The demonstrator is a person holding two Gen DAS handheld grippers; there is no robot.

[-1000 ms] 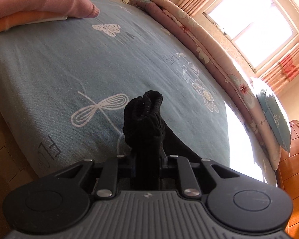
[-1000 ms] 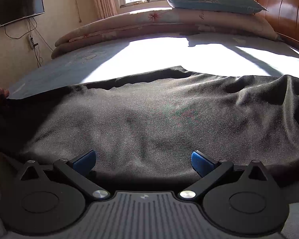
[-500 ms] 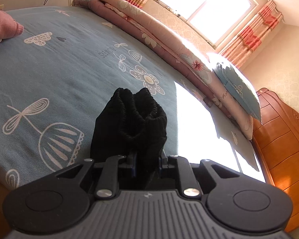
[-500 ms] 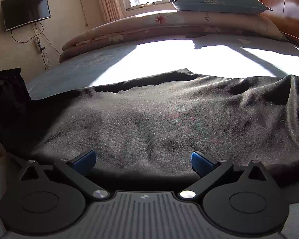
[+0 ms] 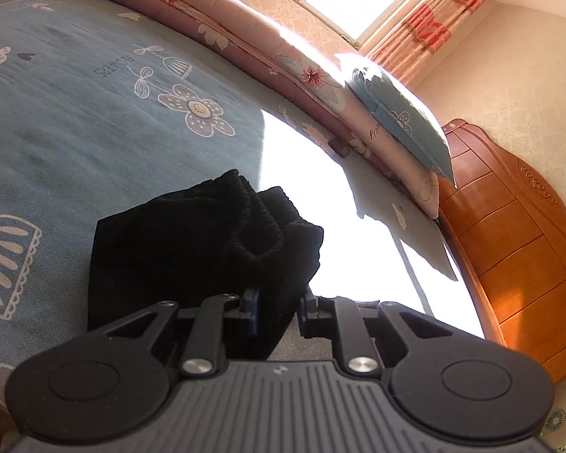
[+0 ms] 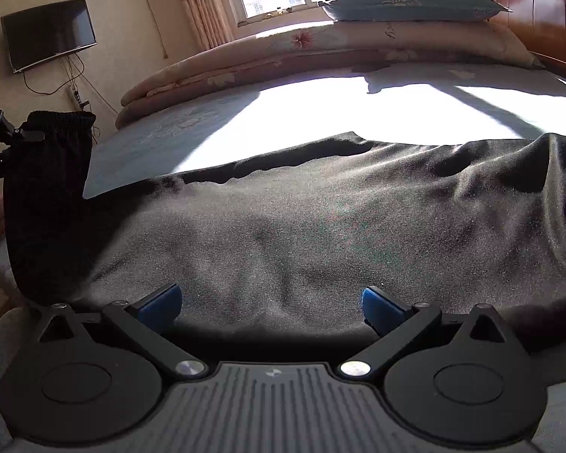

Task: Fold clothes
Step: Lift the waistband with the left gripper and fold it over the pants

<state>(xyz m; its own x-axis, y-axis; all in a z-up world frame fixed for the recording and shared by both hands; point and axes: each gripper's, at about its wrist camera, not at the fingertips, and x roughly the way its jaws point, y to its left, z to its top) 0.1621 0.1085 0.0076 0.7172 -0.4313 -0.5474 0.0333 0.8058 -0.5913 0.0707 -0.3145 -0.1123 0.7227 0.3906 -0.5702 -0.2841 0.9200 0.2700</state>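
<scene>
At the left edge of the right wrist view, we see our left gripper (image 6: pixel 15 137) pinching the black garment's (image 6: pixel 320 234) elastic end aloft, mid-fold, the rest spread rumpled on the bed (image 6: pixel 358 105) before our wide-open right gripper (image 6: pixel 271 300).

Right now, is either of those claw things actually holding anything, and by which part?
The left gripper is shut on the black garment, pinching its gathered elastic cuff end. The right gripper is open, holding nothing.

From the black garment (image 6: pixel 320 234), bare bed sheet (image 6: pixel 320 113) lies open toward 12 o'clock, until the rolled quilt (image 6: pixel 283 53) and pillow (image 6: pixel 411 0) block passage.
</scene>
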